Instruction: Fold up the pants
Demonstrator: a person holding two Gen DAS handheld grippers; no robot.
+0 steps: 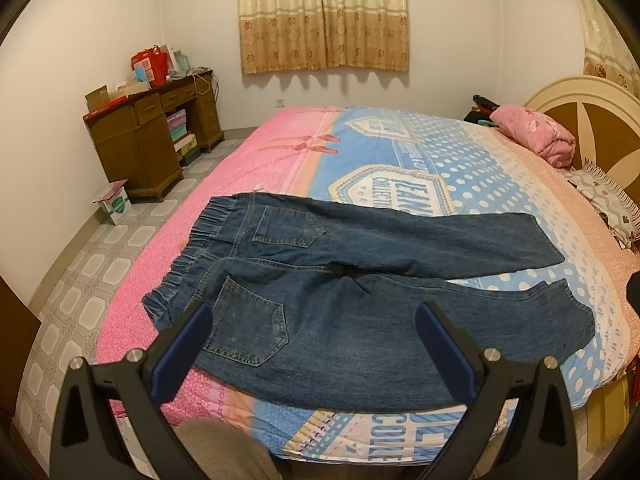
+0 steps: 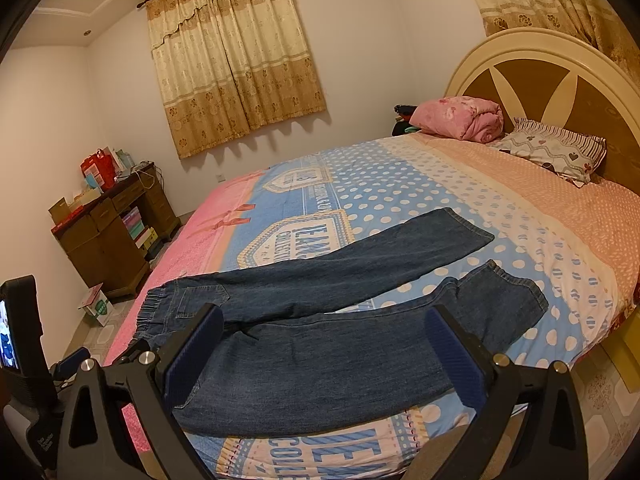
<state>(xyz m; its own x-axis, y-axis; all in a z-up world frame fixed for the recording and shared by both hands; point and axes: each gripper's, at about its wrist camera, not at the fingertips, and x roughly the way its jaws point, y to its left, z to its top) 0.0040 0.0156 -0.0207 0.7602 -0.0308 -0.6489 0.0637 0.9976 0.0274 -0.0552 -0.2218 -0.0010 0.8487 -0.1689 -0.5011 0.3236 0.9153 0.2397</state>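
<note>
A pair of dark blue jeans [image 1: 340, 280] lies spread flat, back side up, on the bed [image 1: 400, 152], waistband to the left, both legs running right and slightly apart. My left gripper [image 1: 316, 312] is open and empty, held above the near hip and back pocket. In the right wrist view the jeans [image 2: 340, 336] lie the same way. My right gripper [image 2: 324, 320] is open and empty above the near leg. The left gripper's body [image 2: 24, 340] shows at the left edge of that view.
A rolled pink quilt [image 2: 460, 118] and a patterned pillow [image 2: 556, 152] lie by the headboard [image 2: 560, 80]. A brown desk [image 1: 152, 136] with boxes stands left of the bed, a small carton [image 1: 114, 202] on the tiled floor. The bed's near edge is just below the jeans.
</note>
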